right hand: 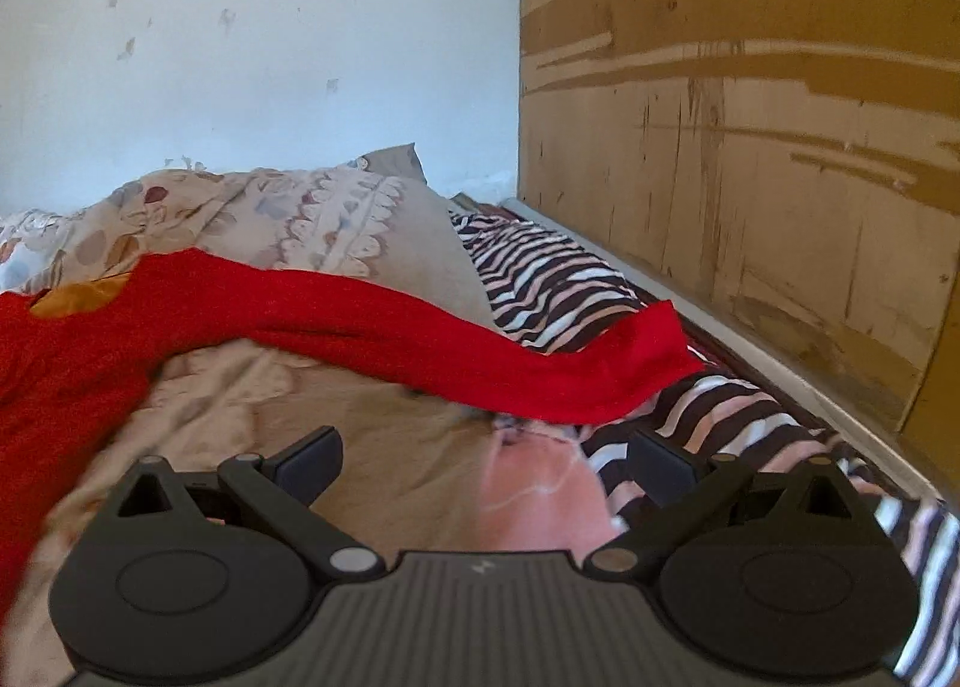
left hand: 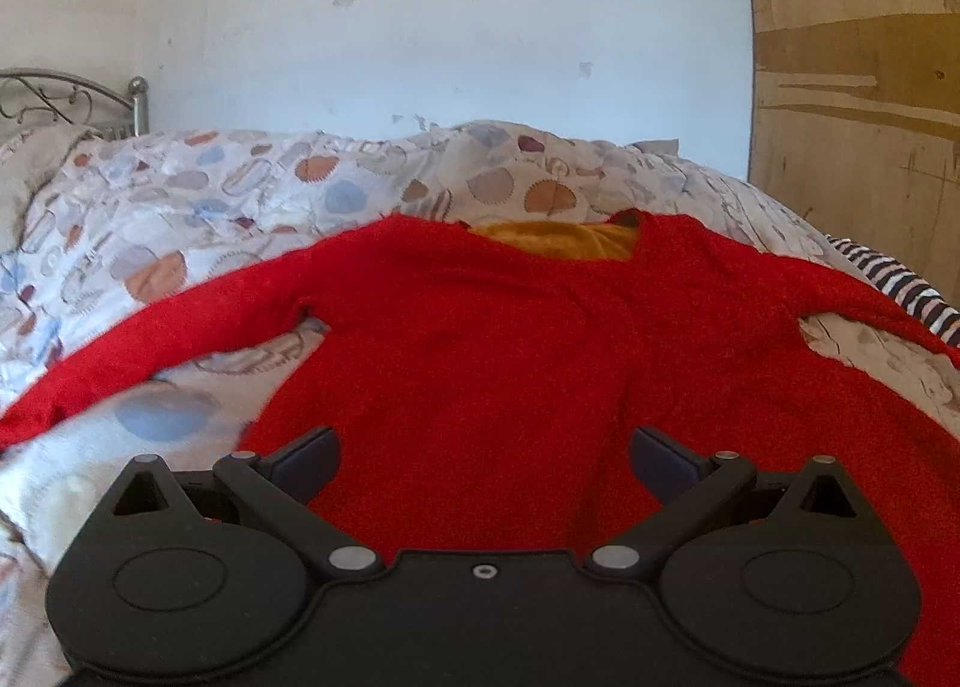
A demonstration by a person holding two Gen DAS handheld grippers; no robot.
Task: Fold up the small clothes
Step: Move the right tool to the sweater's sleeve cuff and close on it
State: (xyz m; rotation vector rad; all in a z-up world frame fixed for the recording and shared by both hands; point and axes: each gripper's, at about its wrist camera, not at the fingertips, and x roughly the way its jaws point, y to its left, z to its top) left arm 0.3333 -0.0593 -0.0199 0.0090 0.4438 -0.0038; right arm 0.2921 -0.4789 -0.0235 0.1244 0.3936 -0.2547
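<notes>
A red long-sleeved sweater (left hand: 480, 345) lies spread flat on the bed, neck away from me, with a mustard lining (left hand: 558, 237) showing at the collar. Its sleeves stretch out to the left (left hand: 120, 351) and right (left hand: 870, 297). My left gripper (left hand: 483, 459) is open and empty, over the sweater's lower body. In the right wrist view the right sleeve (right hand: 480, 345) runs across to its cuff (right hand: 654, 345). My right gripper (right hand: 483, 462) is open and empty above the bedding, just short of that sleeve.
A patterned quilt (left hand: 240, 189) covers the bed. A black-and-white striped garment (right hand: 540, 279) lies under the sleeve cuff at the right. A wooden panel (right hand: 750, 147) stands along the right side, a white wall (left hand: 420, 27) behind, and a metal headboard (left hand: 72, 99) at far left.
</notes>
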